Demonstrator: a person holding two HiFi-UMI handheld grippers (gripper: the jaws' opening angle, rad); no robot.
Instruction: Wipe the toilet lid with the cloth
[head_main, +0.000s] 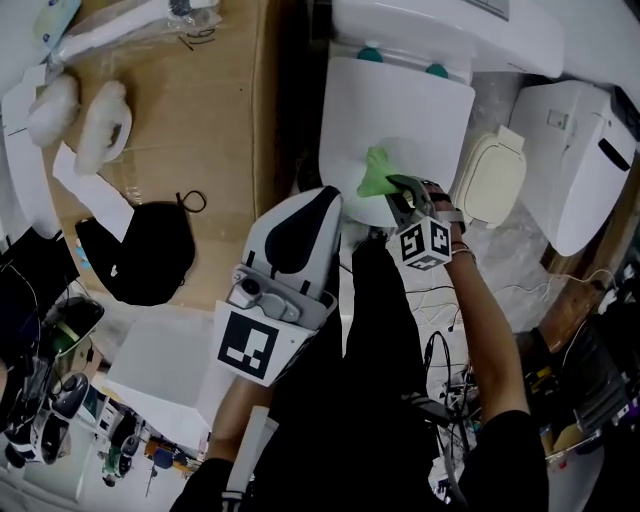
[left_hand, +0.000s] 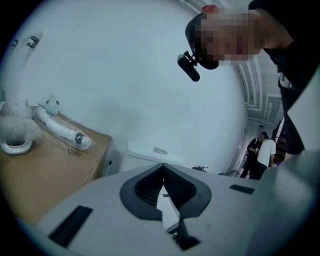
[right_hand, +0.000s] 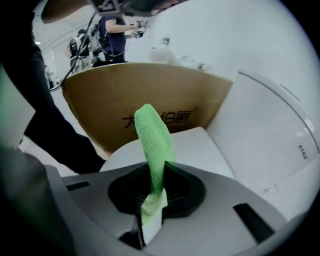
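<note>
Right claw (head_main: 400, 190) (right_hand: 152, 185) is clamped tight on the green cloth (head_main: 374, 176) (right_hand: 153, 134). The jaws pinch one end and the rest sticks out forward past the tips. In the head view the cloth sits over the front part of the closed white toilet lid (head_main: 395, 105) (right_hand: 200, 145), close to its front edge. I cannot tell whether it is actually pressed on the lid. My right hand (head_main: 448, 222) holds this claw from the toilet's front right side.

Left claw (head_main: 326, 194) (left_hand: 164, 186) has its jaws closed together with nothing between them. In the head view its tip is just beside the lid's front left edge, left of the cloth and not touching it. Its own camera looks up along the jaws at the toilet tank (left_hand: 152, 152) (head_main: 450, 30) and a bare white wall.

A cardboard box (head_main: 200, 100) (right_hand: 135, 95) (left_hand: 45, 165) stands right beside the toilet on its left. A black bag (head_main: 140, 250) lies on the floor in front of the box. A cream-coloured lid (head_main: 492, 180) leans just right of the toilet.
</note>
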